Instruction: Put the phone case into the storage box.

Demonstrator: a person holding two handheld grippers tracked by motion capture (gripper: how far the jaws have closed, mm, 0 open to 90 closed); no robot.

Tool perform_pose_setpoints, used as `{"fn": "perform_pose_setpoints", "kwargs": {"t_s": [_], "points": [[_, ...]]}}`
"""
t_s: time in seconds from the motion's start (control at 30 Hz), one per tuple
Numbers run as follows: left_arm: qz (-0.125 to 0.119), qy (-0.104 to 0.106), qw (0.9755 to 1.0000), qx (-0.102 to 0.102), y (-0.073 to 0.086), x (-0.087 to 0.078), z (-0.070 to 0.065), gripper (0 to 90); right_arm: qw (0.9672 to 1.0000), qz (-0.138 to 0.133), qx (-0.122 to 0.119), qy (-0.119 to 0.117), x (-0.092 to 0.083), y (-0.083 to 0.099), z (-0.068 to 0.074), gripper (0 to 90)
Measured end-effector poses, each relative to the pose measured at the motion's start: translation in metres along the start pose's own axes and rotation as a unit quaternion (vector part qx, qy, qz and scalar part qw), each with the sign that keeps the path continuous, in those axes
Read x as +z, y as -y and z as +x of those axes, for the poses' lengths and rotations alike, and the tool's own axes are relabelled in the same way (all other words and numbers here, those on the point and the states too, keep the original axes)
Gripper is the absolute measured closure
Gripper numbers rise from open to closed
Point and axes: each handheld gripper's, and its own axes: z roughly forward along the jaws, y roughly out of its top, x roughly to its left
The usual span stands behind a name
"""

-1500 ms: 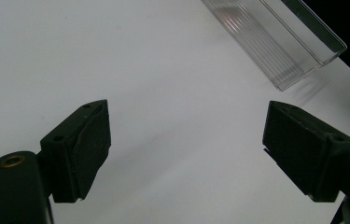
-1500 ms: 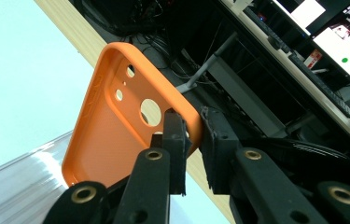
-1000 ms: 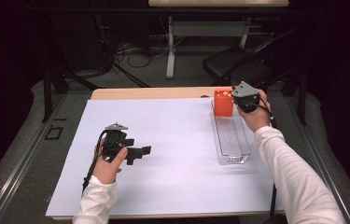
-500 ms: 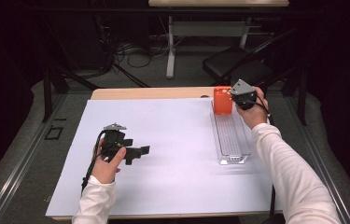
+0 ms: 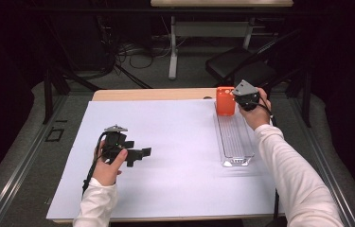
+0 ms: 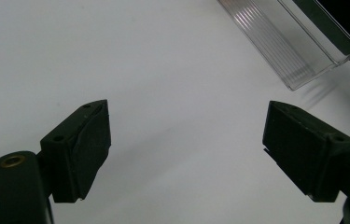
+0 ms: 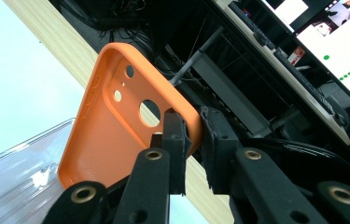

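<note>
An orange phone case [image 5: 225, 100] [image 7: 116, 121] stands upright at the far end of a clear plastic tray [image 5: 234, 138]. My right gripper [image 5: 236, 97] [image 7: 193, 140] is shut on its edge, the two black jaws pinching the case's rim near the round camera hole. My left gripper [image 5: 139, 153] [image 6: 186, 140] rests low over the white table cover [image 5: 175, 165] at the left, its jaws wide open with nothing between them. The near end of the tray [image 6: 298, 42] lies beyond those jaws.
The white cover spans most of the wooden table [image 5: 151, 94]. Past the table's far edge the floor is dark, with cables, a table leg [image 5: 173, 47] and a black chair [image 5: 241, 66]. A bench with screens [image 7: 303, 42] lies behind the case.
The right hand with the orange case has shifted slightly left and away at the tray's far end. The left hand and its gripper have kept still.
</note>
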Motion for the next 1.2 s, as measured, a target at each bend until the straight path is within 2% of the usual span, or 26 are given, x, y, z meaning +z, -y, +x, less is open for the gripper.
{"fn": "perform_pose_setpoints", "kwargs": {"t_s": [0.7, 1.03, 1.2], "points": [[0.002, 0.001, 1.0000, 0.002, 0.002, 0.002, -0.002, 15.9, 0.9989, 0.010, -0.042, 0.018, 0.006, 0.012, -0.008, 78.9], [0.002, 0.001, 1.0000, -0.001, 0.002, 0.001, -0.002, 15.9, 0.9999, 0.010, -0.008, 0.009, 0.008, 0.015, -0.011, 75.8], [0.002, 0.000, 1.0000, 0.000, 0.002, 0.001, -0.001, 15.9, 0.9998, 0.013, 0.004, 0.013, 0.009, 0.016, -0.012, 66.9]]}}
